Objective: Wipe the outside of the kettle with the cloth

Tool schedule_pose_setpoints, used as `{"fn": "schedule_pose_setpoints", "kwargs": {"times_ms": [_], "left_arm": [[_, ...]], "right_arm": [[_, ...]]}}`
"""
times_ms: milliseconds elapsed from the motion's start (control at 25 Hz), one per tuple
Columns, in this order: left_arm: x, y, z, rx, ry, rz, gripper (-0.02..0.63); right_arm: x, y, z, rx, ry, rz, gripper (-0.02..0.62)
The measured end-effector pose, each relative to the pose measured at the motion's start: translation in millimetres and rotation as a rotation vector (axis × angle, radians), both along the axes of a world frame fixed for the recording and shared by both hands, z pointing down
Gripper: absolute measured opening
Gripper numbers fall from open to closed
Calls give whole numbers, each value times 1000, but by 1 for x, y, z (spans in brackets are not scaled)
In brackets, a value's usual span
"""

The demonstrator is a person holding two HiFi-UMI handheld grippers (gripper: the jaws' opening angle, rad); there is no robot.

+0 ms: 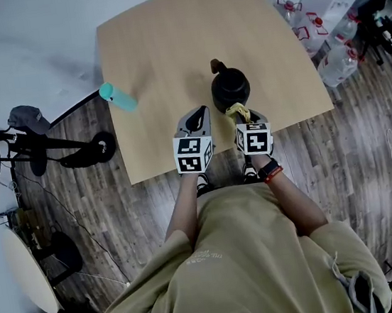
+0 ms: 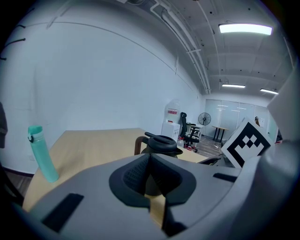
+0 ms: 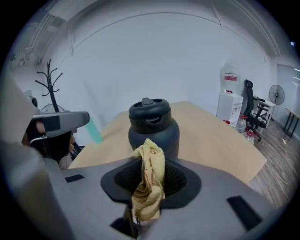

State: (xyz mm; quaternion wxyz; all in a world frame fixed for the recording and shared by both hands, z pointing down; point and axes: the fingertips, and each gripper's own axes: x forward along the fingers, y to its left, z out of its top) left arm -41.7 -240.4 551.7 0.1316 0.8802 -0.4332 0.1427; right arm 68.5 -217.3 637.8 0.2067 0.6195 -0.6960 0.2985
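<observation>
A: In the head view, where did we find the kettle (image 1: 230, 87)?
B: On the table (image 1: 159, 42), near its front edge, just beyond our left tool (image 1: 196, 115) and right tool (image 1: 245, 115).
A: The left gripper view?
B: The left tool's jaws met, gripping nothing.
A: The right gripper view?
B: The right tool pinched the cloth (image 3: 150, 180), close before the kettle.
</observation>
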Motion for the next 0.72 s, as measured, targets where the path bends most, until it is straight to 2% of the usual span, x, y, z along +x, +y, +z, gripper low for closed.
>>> {"fn": "schedule_pose_setpoints", "kwargs": {"times_ms": [320, 720], "left_arm": [[21, 9, 1, -4, -1, -19, 25], [32, 17, 4, -3, -8, -76, 25]], "right_arm": [[38, -3, 0, 3, 29, 18, 120], [69, -13, 0, 17, 52, -10, 119]]}}
